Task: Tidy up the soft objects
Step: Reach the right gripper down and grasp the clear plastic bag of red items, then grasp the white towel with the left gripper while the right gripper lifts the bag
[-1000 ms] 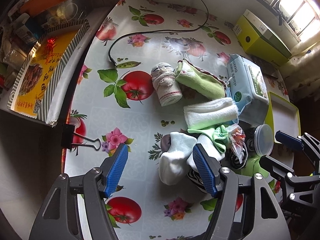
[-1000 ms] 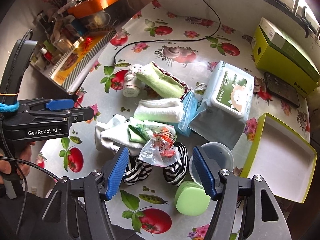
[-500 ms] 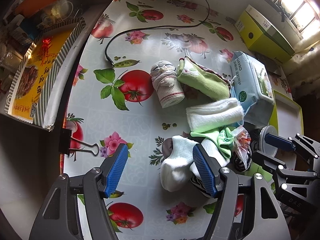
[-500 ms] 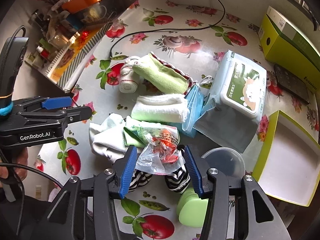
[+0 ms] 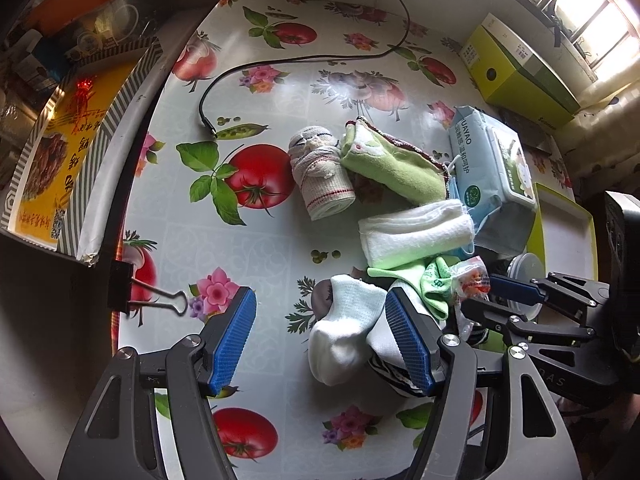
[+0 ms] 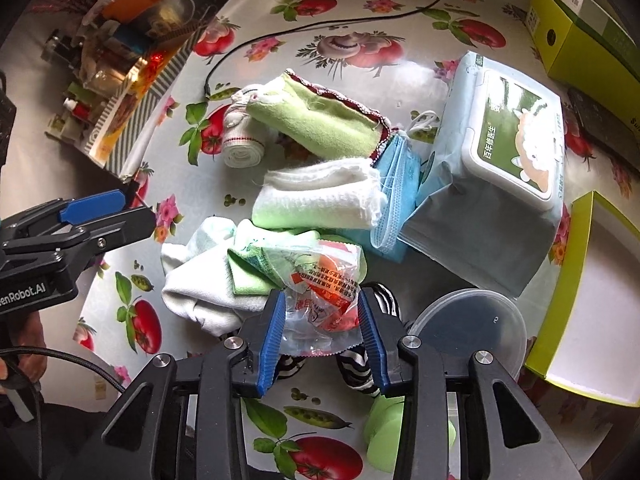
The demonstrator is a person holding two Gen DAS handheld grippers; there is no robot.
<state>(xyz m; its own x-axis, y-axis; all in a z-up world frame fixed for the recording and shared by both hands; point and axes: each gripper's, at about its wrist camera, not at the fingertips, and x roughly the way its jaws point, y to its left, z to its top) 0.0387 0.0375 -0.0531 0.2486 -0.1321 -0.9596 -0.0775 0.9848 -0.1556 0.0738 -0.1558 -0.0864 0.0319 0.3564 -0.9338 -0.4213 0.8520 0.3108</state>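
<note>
Soft things lie heaped on the fruit-print tablecloth [image 5: 248, 248]: white socks [image 5: 340, 332], a green sock [image 6: 256, 268], a striped sock [image 6: 356, 372], a folded white towel [image 6: 316, 200], a green cloth [image 6: 320, 124], a bandage roll [image 6: 240, 148] and blue face masks [image 6: 396, 200]. A crumpled clear plastic packet [image 6: 320, 292] with red print tops the heap. My right gripper [image 6: 322, 320] is closing, and its blue pads press the packet's sides. My left gripper [image 5: 320, 340] hangs open above the white socks, one finger over the pile.
A wet-wipes pack [image 6: 500, 184] lies right of the towels. A clear round lid [image 6: 468, 328], a green round pot [image 6: 392, 436] and an open yellow-green box tray [image 6: 592, 300] sit to the right. A black cable [image 5: 280, 60] crosses the far side; a binder clip [image 5: 148, 300] grips the left edge.
My right gripper came down onto the heap and its jaws narrowed around the plastic packet. The left gripper stayed open and nearly still.
</note>
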